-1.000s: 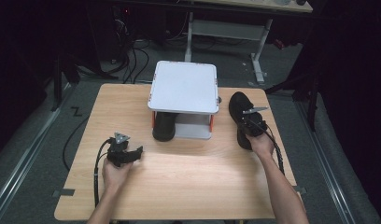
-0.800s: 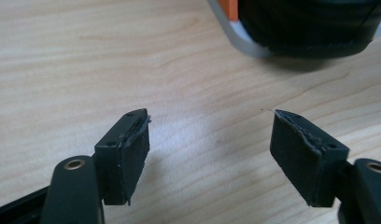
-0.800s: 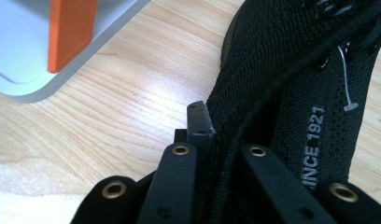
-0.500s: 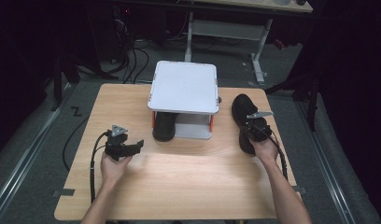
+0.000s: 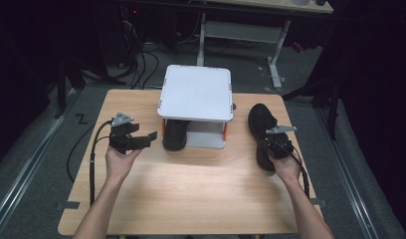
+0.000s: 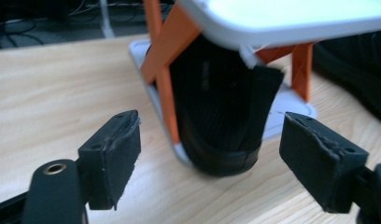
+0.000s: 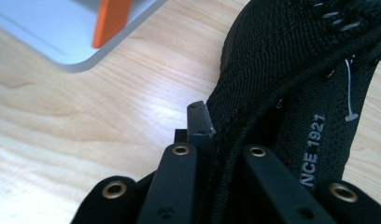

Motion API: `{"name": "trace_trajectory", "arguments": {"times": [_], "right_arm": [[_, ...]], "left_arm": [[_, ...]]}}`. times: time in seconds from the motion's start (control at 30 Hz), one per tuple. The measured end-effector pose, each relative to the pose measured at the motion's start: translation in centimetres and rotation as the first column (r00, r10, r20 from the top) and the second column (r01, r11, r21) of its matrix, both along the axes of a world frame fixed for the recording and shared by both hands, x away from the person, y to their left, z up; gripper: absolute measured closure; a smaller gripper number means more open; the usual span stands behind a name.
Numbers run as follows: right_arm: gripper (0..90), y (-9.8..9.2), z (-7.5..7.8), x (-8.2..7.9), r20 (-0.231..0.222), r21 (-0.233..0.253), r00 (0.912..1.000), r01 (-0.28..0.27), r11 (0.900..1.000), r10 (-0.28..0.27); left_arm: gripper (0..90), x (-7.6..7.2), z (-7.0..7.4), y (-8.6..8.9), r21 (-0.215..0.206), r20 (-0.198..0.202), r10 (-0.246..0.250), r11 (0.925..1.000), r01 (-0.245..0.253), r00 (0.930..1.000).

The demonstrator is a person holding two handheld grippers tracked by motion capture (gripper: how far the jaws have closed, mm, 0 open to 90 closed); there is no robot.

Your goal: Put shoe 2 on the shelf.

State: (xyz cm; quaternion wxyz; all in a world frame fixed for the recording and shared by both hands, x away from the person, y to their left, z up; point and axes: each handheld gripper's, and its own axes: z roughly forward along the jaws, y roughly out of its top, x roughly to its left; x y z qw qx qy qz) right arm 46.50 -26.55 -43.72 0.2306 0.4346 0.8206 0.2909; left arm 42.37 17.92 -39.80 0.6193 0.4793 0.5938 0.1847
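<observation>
Gripping the black shoe [image 5: 263,134] with our right gripper [image 5: 276,147], we note its jaws are clamped on the knit collar edge beside the laces; the right gripper view shows one jaw outside the fabric and the other inside the opening, with the tongue label reading "NCE 1921". This shoe [image 7: 300,79] lies on the wooden table [image 5: 191,199], just right of the white rack [image 5: 196,92], apart from it.

Our left gripper [image 5: 136,138] is held above the table left of the rack, jaws wide apart and empty. In the left gripper view its pads [image 6: 116,158] frame the second black shoe [image 6: 221,116], which sits on the rack's lower shelf between the orange posts [image 6: 163,84], heel end toward the gripper and overhanging the shelf edge. We see no contact between the jaws and that shoe. In the high view the second shoe [image 5: 174,135] pokes out under the rack's white top at its front left corner.

Cables trail from both grippers back toward our forearms.
</observation>
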Motion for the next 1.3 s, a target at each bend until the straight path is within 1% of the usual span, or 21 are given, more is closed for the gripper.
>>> {"name": "trace_trajectory", "arguments": {"times": [0.03, 0.07, 0.13, 0.23, 0.27, 0.3, 0.33, 0.37, 0.43, 0.5, 0.53, 0.63, 0.7, 0.9, 0.93, 1.03, 1.07, 1.1, 1.17, 1.23, 1.3], "right_arm": [[88.3, 0.0, 0.1, -0.2, -0.001, -0.003, 1.0, -0.008, 1.0, 0.008], [88.3, 0.1, 0.2, -0.4, -0.002, -0.007, 0.9999, -0.013, 1.0, 0.013], [88.3, 0.2, 0.2, -0.6, -0.002, -0.008, 0.9998, -0.018, 1.0, 0.018], [88.2, 0.4, 0.4, -1.5, 0.005, 0.002, 0.9993, -0.037, 0.999, 0.037], [88.2, 0.5, 0.5, -1.9, 0.01, -0.004, 0.9986, -0.052, 0.999, 0.052], [88.2, 0.7, 0.5, -2.2, 0.011, -0.004, 0.9984, -0.056, 0.998, 0.056], [88.3, 0.7, 0.6, -2.6, 0.011, -0.007, 0.9981, -0.06, 0.998, 0.06], [88.2, 0.7, 0.7, -2.9, 0.015, -0.005, 0.9977, -0.066, 0.998, 0.066], [88.2, 0.7, 0.8, -3.3, 0.016, 0.0, 0.9974, -0.071, 0.997, 0.071], [88.2, 0.7, 1.0, -4.2, 0.019, 0.001, 0.9956, -0.092, 0.996, 0.092], [88.2, 0.7, 1.0, -4.5, 0.019, 0.0, 0.9949, -0.099, 0.995, 0.099], [88.2, 0.7, 1.0, -5.0, 0.019, 0.001, 0.9944, -0.104, 0.995, 0.104], [88.2, 0.6, 1.0, -5.7, 0.014, -0.001, 0.9932, -0.115, 0.993, 0.115], [88.2, 1.0, 1.0, -7.0, 0.014, 0.005, 0.9903, -0.138, 0.99, 0.138], [88.2, 1.3, 1.0, -7.5, 0.014, 0.001, 0.9871, -0.16, 0.987, 0.16], [88.2, 1.6, 1.1, -7.9, 0.013, -0.009, 0.9839, -0.178, 0.984, 0.178], [88.1, 1.9, 1.4, -8.3, 0.014, -0.013, 0.9809, -0.194, 0.981, 0.194], [88.1, 2.0, 1.6, -8.6, 0.014, -0.014, 0.9794, -0.201, 0.979, 0.201], [88.2, 2.2, 1.7, -8.9, 0.015, -0.018, 0.9778, -0.209, 0.978, 0.209], [88.2, 2.6, 2.1, -9.9, 0.02, -0.034, 0.9711, -0.237, 0.971, 0.238], [88.2, 2.8, 2.2, -10.3, 0.021, -0.032, 0.97, -0.242, 0.97, 0.242]], "left_arm": [[19.9, 0.3, 0.9, -0.2, 0.004, 0.002, -0.021, 0.9998, 0.021, 0.9998], [19.3, 0.6, 1.3, -0.4, 0.008, 0.002, -0.026, 0.9996, 0.026, 0.9997], [18.9, 0.8, 1.7, -0.5, 0.003, 0.007, -0.024, 0.9997, 0.024, 0.9997], [19.0, 1.5, 2.8, -0.9, 0.006, 0.019, -0.022, 0.9997, 0.022, 0.9996], [19.1, 2.2, 3.5, -1.3, 0.0, 0.025, -0.022, 0.9998, 0.022, 0.9994], [19.1, 2.6, 3.7, -1.5, 0.003, 0.02, -0.023, 0.9997, 0.023, 0.9995], [19.1, 2.6, 3.7, -1.5, 0.003, 0.02, -0.023, 0.9997, 0.023, 0.9995], [19.3, 3.4, 4.1, -2.1, 0.007, 0.014, -0.021, 0.9998, 0.02, 0.9997], [19.3, 3.8, 4.2, -2.4, 0.01, 0.007, -0.021, 0.9997, 0.021, 0.9998], [21.9, 4.5, 4.3, -3.0, 0.014, 0.002, -0.028, 0.9995, 0.028, 0.9996], [22.8, 5.0, 4.2, -3.5, 0.006, 0.005, -0.034, 0.9994, 0.034, 0.9994], [25.0, 5.6, 4.1, -4.0, -0.007, 0.006, -0.031, 0.9995, 0.032, 0.9995], [25.3, 6.2, 3.8, -4.2, -0.027, -0.01, -0.025, 0.9993, 0.024, 0.9996], [26.4, 7.0, 4.0, -4.4, -0.011, -0.023, -0.009, 0.9999, 0.009, 0.9997], [26.6, 7.4, 4.2, -4.5, 0.002, -0.019, 0.0, 1.0, 0.0, 0.9998], [27.5, 7.7, 4.2, -4.4, -0.009, -0.033, 0.003, 1.0, -0.003, 0.9995], [28.3, 7.9, 4.0, -4.6, 0.02, -0.046, 0.015, 0.9997, -0.014, 0.9988], [29.1, 8.0, 3.9, -4.7, 0.03, -0.046, 0.011, 0.9995, -0.01, 0.9989], [29.5, 8.0, 3.9, -4.8, 0.024, -0.049, 0.011, 0.9997, -0.01, 0.9987], [31.4, 8.2, 3.9, -4.9, 0.02, -0.051, 0.016, 0.9997, -0.015, 0.9986], [31.4, 8.3, 3.9, -5.0, 0.019, -0.05, 0.02, 0.9996, -0.019, 0.9986]]}}
